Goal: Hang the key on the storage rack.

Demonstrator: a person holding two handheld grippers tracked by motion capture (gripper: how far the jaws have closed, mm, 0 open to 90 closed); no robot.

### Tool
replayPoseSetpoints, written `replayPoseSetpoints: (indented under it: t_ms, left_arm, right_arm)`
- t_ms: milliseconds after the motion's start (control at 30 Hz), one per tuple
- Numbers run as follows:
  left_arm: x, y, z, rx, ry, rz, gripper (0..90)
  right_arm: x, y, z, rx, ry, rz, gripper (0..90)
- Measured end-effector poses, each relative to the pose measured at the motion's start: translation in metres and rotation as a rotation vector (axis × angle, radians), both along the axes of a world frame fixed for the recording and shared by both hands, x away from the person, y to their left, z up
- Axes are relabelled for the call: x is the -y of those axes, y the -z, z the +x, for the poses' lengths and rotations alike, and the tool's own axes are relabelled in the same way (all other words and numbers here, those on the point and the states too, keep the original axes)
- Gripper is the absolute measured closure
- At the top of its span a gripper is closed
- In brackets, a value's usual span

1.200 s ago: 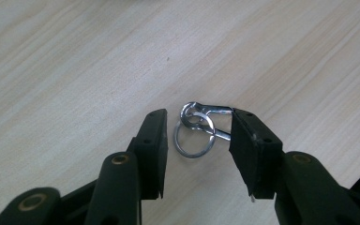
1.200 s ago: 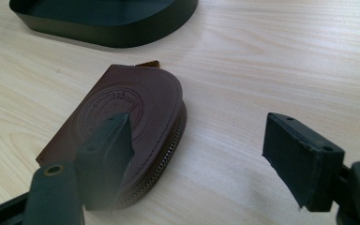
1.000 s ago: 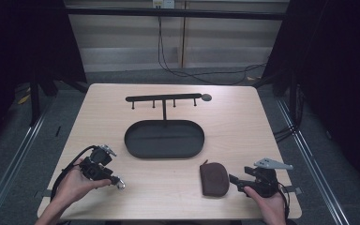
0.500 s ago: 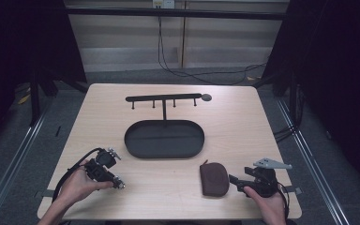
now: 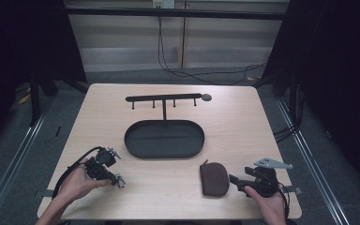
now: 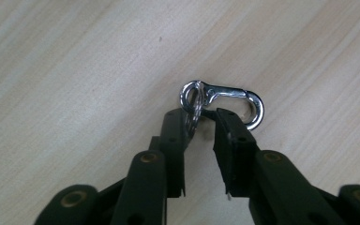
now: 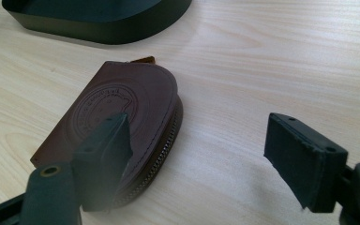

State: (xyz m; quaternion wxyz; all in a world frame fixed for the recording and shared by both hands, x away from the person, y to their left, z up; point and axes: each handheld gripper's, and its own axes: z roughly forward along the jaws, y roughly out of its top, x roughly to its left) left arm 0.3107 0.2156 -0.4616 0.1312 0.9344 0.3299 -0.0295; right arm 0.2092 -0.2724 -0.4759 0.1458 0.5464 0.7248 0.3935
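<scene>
Closing in on a silver snap hook (image 6: 225, 101), the left gripper (image 6: 201, 117) sat low over the wooden table (image 5: 243, 126), down to the left of the black oval tray (image 5: 164, 139); its jaws had just been drawing together, and the hook's ring end lay between their tips, the left tip against the ring, though a narrow gap was left between the pads and I could not tell whether they were pinching it; the hook's curved gate end stuck out past the right tip, flat on the wood; in the high view the same hook (image 5: 120, 180) glinted at the nose of the left gripper (image 5: 115, 176), held in the person's left hand (image 5: 77, 185); the right gripper (image 5: 234, 180) rested down to the right of the tray, in the right hand (image 5: 267, 201); its jaws stood spread wide with nothing between them; a brown leather zip pouch (image 7: 117, 117) lay flat just beside its left jaw, between that gripper and the tray; beyond the tray stood a black hook rack (image 5: 164, 99).
</scene>
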Motion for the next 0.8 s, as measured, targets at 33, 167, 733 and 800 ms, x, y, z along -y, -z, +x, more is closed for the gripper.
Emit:
replayPoseSetpoints:
  t_ms: [33, 167, 733, 800]
  left_arm:
    - [-0.0005, -0.0006, 0.001, 0.0, -0.014, -0.011, 74.7]
    - [-0.0015, -0.0032, 0.0042, -0.006, -0.009, -0.019, 75.0]
    - [-0.0001, -0.0062, 0.0079, -0.008, 0.001, -0.03, 89.0]
    - [-0.0005, -0.0076, 0.0078, -0.009, 0.006, -0.034, 88.9]
  right_arm:
    - [-0.0001, 0.0, 0.0, -0.004, 0.0, 0.0, 22.9]
    - [-0.0004, 0.0004, 0.0005, -0.004, -0.001, -0.002, 22.8]
    - [-0.0005, 0.0014, 0.0014, -0.01, -0.003, -0.005, 22.2]
    - [-0.0007, 0.0015, 0.0016, -0.011, -0.003, -0.005, 22.2]
